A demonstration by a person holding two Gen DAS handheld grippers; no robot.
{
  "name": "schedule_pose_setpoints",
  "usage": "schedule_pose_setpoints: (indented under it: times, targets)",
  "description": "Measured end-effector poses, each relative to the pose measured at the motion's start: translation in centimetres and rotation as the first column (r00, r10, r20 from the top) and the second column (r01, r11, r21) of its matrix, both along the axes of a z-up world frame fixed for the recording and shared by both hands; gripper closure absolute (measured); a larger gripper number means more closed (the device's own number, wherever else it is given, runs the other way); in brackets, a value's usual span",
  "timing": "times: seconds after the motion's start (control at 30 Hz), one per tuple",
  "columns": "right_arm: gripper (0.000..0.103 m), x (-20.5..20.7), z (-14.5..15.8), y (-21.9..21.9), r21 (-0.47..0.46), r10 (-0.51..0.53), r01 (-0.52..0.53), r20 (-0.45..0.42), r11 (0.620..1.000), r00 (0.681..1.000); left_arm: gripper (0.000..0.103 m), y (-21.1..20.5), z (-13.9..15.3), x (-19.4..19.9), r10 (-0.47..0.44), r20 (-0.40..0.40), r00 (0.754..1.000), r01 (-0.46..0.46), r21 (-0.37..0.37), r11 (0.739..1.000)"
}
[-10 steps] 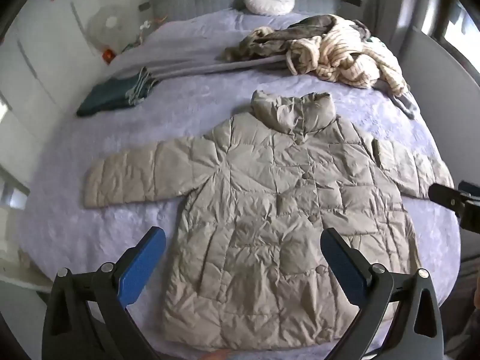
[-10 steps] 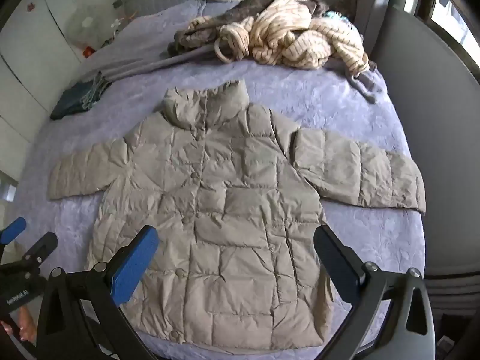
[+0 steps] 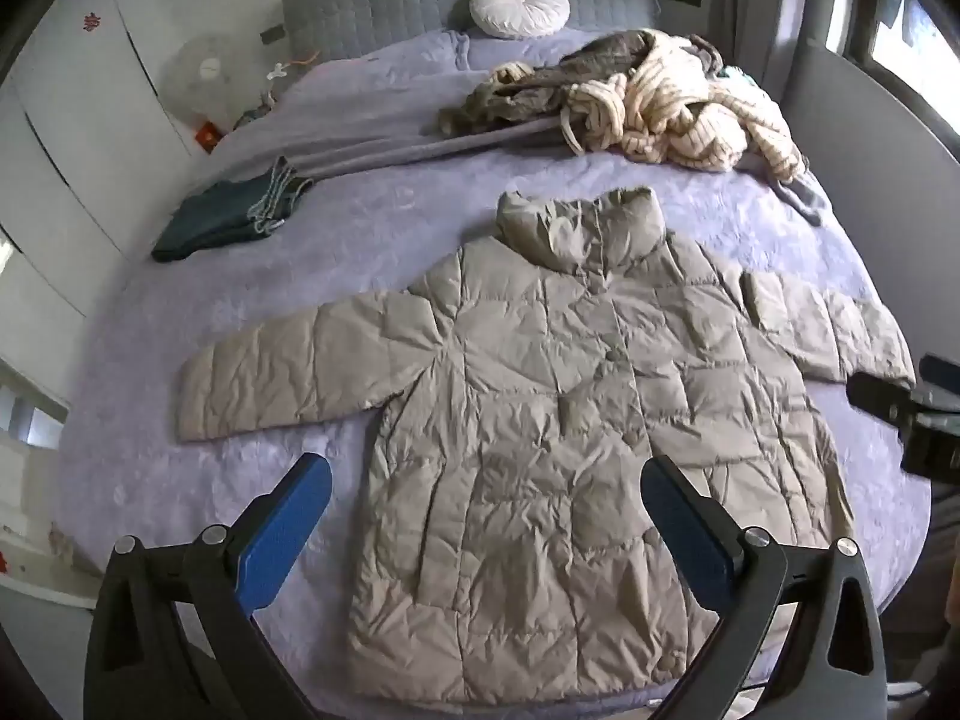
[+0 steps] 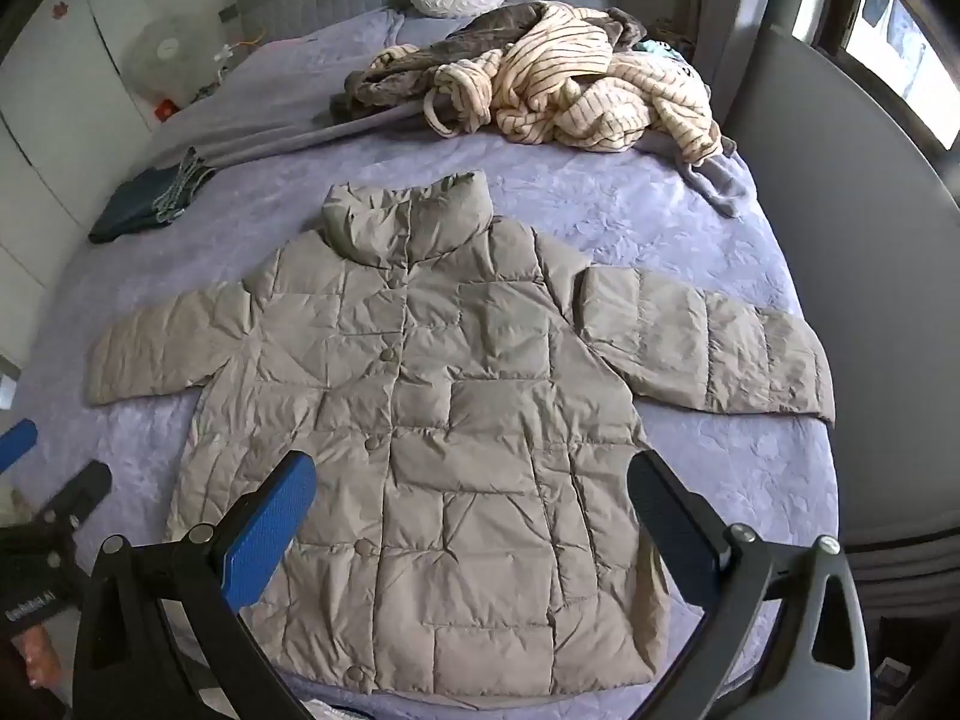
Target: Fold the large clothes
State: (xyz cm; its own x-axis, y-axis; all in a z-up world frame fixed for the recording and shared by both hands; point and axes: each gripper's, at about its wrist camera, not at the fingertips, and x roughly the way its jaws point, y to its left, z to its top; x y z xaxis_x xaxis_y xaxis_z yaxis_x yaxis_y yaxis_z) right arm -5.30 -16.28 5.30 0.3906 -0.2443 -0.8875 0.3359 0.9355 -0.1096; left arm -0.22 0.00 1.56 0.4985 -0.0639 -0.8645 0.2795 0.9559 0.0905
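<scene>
Two grippers: both are hovering above the near edge of the bed, touching nothing.
Left gripper [image 3: 486, 492]: its blue-padded jaws are standing spread wide apart over the jacket's lower left part, gripping nothing; it is also showing at the left edge of the right wrist view [image 4: 36, 468].
Right gripper [image 4: 471, 489]: its jaws are likewise gaping wide over the jacket's lower half, holding nothing; it is peeking in at the right edge of the left wrist view [image 3: 906, 396], just beside the cuff of the sleeve there.
Puffer jacket [image 3: 570, 420]: beige and quilted, it is lying flat and front-up on the purple bedspread [image 3: 360, 228], buttoned, collar pointing toward the headboard, both sleeves stretching out to the sides, hem lying near the bed's near edge.
Clothes pile [image 3: 648, 102]: a striped cream garment and a grey-brown one are lying crumpled together beyond the collar, well apart from the jacket.
Folded dark garment [image 3: 228, 216]: it is resting near the bed's left edge, apart from the jacket's sleeve.
Round white cushion [image 3: 519, 5]: it is leaning against the grey headboard [image 3: 372, 6].
</scene>
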Motion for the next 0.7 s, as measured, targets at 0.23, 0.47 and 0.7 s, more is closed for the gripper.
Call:
schedule_pose_setpoints:
  times: [0.23, 0.47, 0.7]
  targets:
    - [0.000, 0.3, 0.8, -1.7, -0.028, -0.010, 0.010, 0.001, 1.000, 1.000, 0.000, -0.1, -0.1, 0.9, 0.021, -0.010, 1.000, -0.021, -0.019, 1.000]
    - [0.000, 0.7, 0.7, -2.4, -0.028, -0.008, 0.008, 0.001, 1.000, 1.000, 0.000, -0.1, -0.1, 1.6, 0.024, -0.026, 0.999, -0.025, -0.015, 1.000]
    - [0.000, 1.3, 0.5, -2.6, -0.025, -0.008, 0.008, -0.002, 1.000, 1.000, 0.000, -0.2, -0.4, 1.8, 0.027, -0.028, 0.999, -0.027, -0.010, 1.000]
